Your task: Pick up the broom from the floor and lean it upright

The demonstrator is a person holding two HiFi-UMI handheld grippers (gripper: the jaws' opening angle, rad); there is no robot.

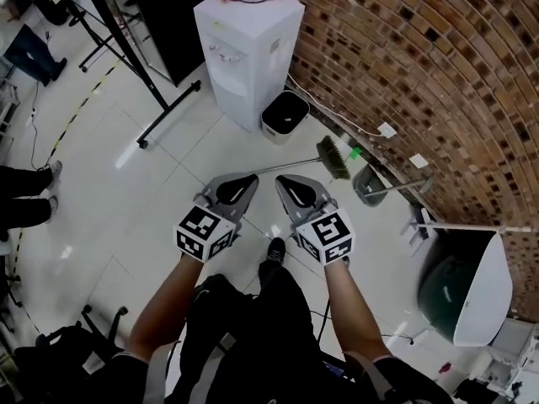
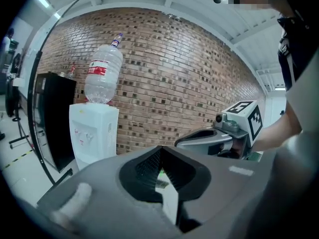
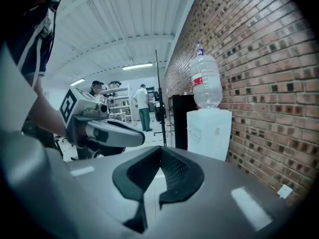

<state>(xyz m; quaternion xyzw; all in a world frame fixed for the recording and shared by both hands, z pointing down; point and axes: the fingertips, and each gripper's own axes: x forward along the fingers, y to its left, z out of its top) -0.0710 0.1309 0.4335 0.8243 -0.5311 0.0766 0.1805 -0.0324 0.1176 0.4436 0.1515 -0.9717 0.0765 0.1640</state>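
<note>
The broom (image 1: 333,156) lies flat on the white tiled floor near the brick wall, its greenish bristle head to the right and its thin handle (image 1: 282,168) running left. In the head view both grippers are held side by side above the floor, just short of the handle. My left gripper (image 1: 251,179) is shut and holds nothing, its tips meeting in its own view (image 2: 159,149). My right gripper (image 1: 283,181) is shut and empty too (image 3: 160,148). Each gripper shows in the other's view, the right one (image 2: 199,136) and the left one (image 3: 114,133).
A white water dispenser (image 1: 248,49) with a bottle stands by the brick wall (image 1: 438,66), a small bin (image 1: 284,116) beside it. A dustpan (image 1: 369,183) lies right of the broom. A black stand's legs (image 1: 168,108) spread at left. Someone's shoes (image 1: 25,196) show at the left edge.
</note>
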